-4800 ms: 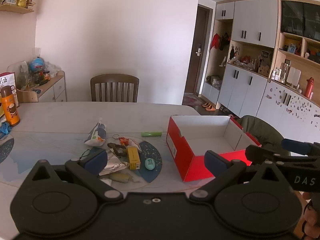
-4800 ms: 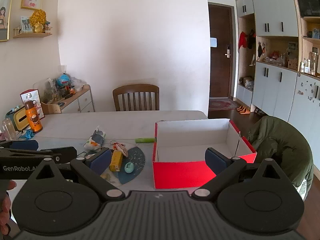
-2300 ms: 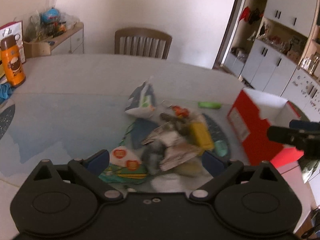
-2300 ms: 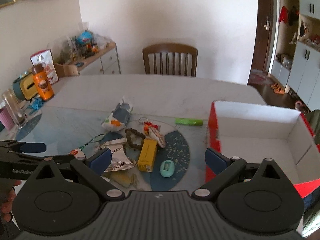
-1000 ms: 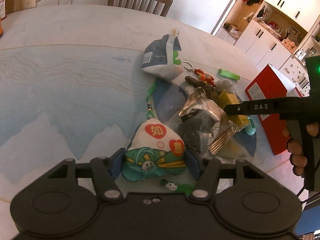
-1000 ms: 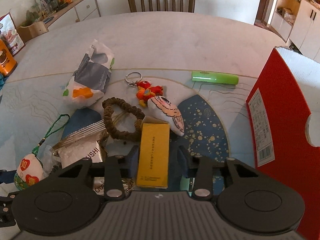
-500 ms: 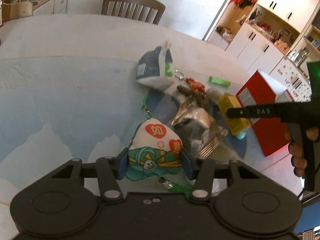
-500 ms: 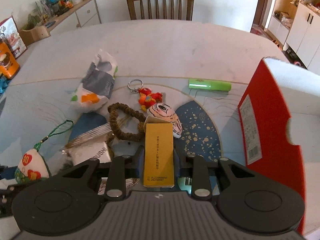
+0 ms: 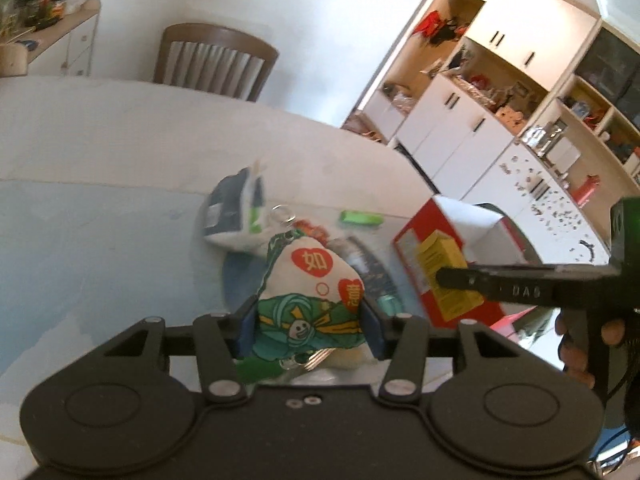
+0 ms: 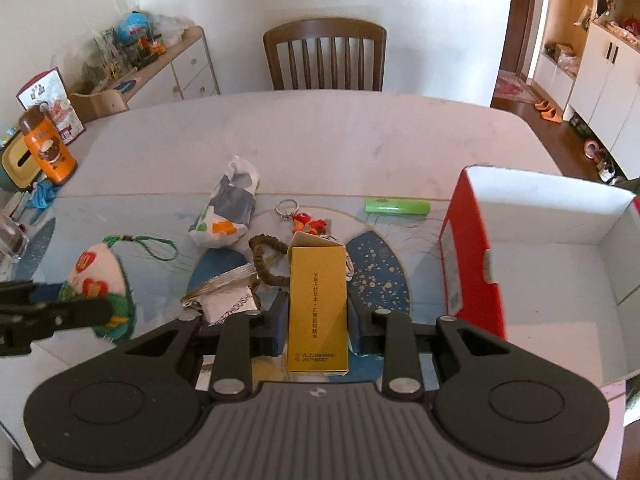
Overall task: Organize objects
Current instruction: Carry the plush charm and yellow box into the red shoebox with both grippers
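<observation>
On the right side of the worktop (image 10: 320, 136) stands a red box (image 10: 472, 256) with a white inside; the part of its floor in view holds nothing. The right tool (image 10: 318, 328) is clamped on a yellow carton (image 10: 318, 300), held above the clutter just left of the box. The left tool (image 9: 308, 322) is closed on a stuffed sachet (image 9: 312, 292) with a green cord, lifted over the worktop. A snack bag (image 10: 228, 212), bead bracelet (image 10: 264, 256), keyring charm (image 10: 308, 220) and green tube (image 10: 398, 205) lie on the worktop beside the box.

red box (image 10: 472, 256) cut by right edge
</observation>
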### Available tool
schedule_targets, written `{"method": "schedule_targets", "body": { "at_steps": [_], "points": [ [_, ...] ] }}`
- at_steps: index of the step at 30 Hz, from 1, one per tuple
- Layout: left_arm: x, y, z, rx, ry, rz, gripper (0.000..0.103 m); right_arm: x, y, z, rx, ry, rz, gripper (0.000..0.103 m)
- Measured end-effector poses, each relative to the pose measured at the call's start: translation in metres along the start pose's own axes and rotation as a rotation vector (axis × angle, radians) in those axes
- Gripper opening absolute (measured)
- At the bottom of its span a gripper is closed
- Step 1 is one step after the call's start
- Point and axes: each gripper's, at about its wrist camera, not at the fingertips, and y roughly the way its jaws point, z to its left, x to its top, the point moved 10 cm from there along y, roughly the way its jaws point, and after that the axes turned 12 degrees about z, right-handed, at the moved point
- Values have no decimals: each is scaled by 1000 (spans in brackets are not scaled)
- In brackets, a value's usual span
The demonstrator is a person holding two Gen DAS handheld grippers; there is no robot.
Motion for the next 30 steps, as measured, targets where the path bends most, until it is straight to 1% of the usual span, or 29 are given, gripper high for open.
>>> {"method": "schedule_targets", "body": {
  "at_steps": [4, 13, 16, 20, 25, 30],
  "points": [
    [10, -2, -17, -23, 15, 0, 51, -3, -15, -10, 0, 47, 5, 28],
    [29, 8, -64, -9, 88, -16, 51, -6, -40, -47, -21, 117, -5, 28],
    [36, 16, -81, 5, 104, -16, 51, -7, -46, -65, -24, 132, -8, 28],
    [46, 27, -107, 17, 120, -13, 52, -8, -53, -92, 1, 169, -3, 28],
    [61, 42, -137, 13, 105, -18, 52, -13, -63, -126, -19, 161, -14, 28],
    [77, 63, -176, 26, 149, -12, 52, -16, -69, -160, -48, 155, -13, 28]
  ]
}}
